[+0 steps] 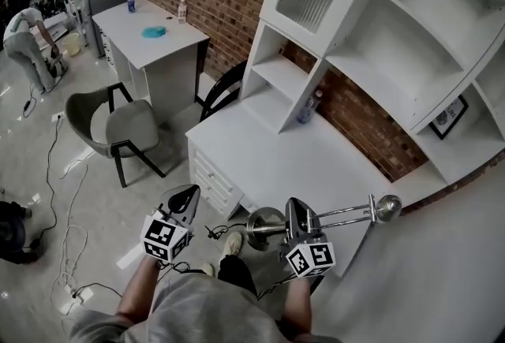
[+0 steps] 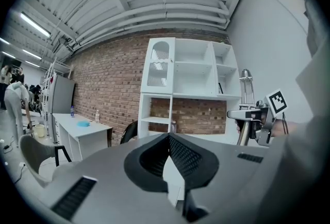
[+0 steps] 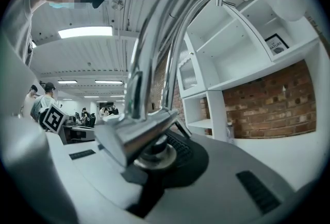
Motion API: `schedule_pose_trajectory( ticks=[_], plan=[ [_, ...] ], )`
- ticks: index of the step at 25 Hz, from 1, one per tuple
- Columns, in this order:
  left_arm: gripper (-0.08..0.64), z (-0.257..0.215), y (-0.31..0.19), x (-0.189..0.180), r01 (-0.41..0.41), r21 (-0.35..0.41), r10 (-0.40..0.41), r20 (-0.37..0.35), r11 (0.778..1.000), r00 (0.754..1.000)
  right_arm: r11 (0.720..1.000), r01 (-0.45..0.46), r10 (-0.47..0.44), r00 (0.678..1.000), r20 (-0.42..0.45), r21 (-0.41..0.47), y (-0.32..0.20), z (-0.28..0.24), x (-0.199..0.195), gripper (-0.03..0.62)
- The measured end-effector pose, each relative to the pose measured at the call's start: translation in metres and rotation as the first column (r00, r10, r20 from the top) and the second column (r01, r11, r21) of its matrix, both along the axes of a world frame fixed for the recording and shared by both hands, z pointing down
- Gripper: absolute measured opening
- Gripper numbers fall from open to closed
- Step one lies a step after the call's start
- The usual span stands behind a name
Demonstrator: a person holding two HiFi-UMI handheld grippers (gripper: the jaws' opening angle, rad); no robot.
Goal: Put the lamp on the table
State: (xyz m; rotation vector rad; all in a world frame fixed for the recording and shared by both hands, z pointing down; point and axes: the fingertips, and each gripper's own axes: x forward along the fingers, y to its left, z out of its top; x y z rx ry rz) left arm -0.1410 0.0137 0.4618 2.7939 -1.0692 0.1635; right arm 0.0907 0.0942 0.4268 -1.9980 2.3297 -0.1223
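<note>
Head view, shelves (image 1: 394, 73): one bottle (image 1: 308, 107), one framed picture (image 1: 450, 117).
Desk (image 1: 268, 144): front edge just before me.
My right tongs (image 1: 295, 207): clamped on lamp (image 1: 347, 214).
My left tongs (image 1: 188, 195): jaws together.

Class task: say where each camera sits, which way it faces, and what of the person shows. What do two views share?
Head view: on the head, steeply down at the white desk; forearms, left gripper, right gripper.
Left gripper view: along its shut jaws, towards the white shelf unit; shirt at right.
Right gripper view: along the clamped chrome lamp; shirt at left.
Shared: shelf unit, lamp.
</note>
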Motion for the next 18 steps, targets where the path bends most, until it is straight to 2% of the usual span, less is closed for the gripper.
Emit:
schedule_pose_trajectory(
  ticks=[11, 18],
  plan=[
    [0.003, 0.004, -0.067, -0.002, 0.082, -0.003, -0.082, -0.001, 0.997, 0.997, 0.996, 0.085, -0.085, 0.996, -0.013, 0.005, -0.09, 0.0, 0.001, 0.018],
    [0.003, 0.009, -0.119, 0.02, 0.109, -0.019, -0.109, 0.001, 0.994, 0.994, 0.991, 0.132, -0.132, 0.991, -0.014, 0.003, -0.147, -0.001, 0.017, 0.018]
  ],
)
